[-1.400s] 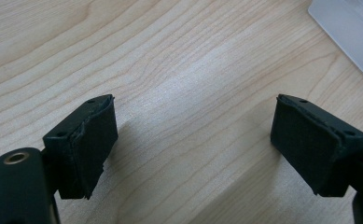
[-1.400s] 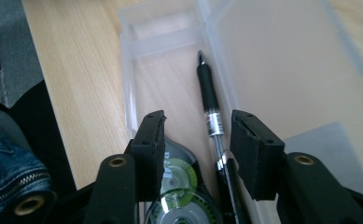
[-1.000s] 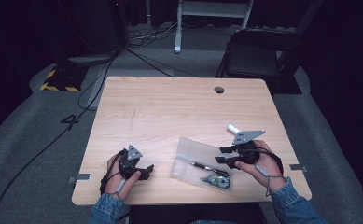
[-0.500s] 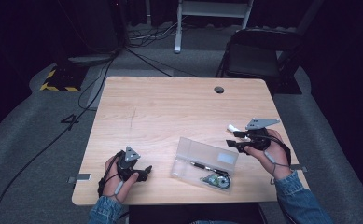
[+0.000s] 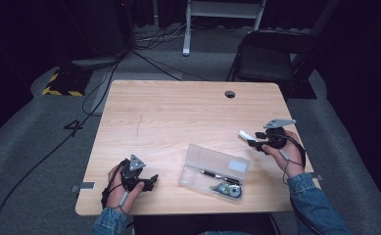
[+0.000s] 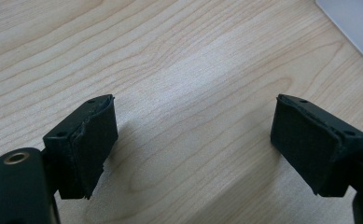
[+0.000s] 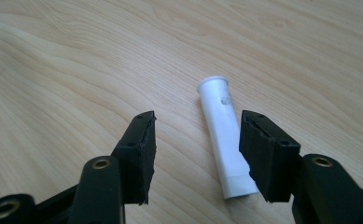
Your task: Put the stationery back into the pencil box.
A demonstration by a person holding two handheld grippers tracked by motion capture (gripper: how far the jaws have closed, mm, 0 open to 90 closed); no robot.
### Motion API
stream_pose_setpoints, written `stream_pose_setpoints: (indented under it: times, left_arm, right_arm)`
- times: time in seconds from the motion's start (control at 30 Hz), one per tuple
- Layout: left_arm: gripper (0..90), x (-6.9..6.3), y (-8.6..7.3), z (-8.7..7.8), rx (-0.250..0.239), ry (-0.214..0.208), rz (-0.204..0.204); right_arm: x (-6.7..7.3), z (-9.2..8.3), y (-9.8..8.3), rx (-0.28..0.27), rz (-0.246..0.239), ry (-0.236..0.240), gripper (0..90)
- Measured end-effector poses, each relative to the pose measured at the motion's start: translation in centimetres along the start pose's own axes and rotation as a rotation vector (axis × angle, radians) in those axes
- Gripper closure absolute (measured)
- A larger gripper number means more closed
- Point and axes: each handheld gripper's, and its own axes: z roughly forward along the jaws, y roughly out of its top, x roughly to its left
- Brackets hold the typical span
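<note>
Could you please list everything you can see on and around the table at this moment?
table: one, light wood, centre, with a round hole at its far edge
white tube: one, white, lying on the table between the open right jaws
clear case: one, transparent, near edge, lid open, a dark pen inside
chair: one, black, behind the table
left gripper: one, black, jaws open over bare wood
right gripper: one, black, jaws have just been opening
</note>
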Motion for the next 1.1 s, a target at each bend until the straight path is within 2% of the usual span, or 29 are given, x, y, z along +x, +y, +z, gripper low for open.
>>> stream_pose_setpoints:
  times: [0.33, 0.87, 0.97, 1.1]
  left_arm:
    - [15.2, 0.0, 0.0, 0.0, 0.0, 0.0, -0.001]
    - [15.1, 0.0, 0.0, 0.0, 0.0, 0.0, 0.003]
    - [15.1, 0.0, 0.0, 0.0, -0.001, 0.0, 0.001]
    - [15.1, 0.0, 0.0, 0.0, 0.0, 0.0, 0.002]
  right_arm:
    - [-1.8, 1.7, -1.6, 0.03, 0.028, -0.035, 41.6]
    - [-2.6, 3.1, -2.9, 0.055, 0.043, -0.043, 41.8]
    - [-2.6, 3.1, -2.9, 0.058, 0.038, -0.043, 43.4]
    - [-2.5, 3.0, -2.8, 0.061, 0.025, -0.023, 62.4]
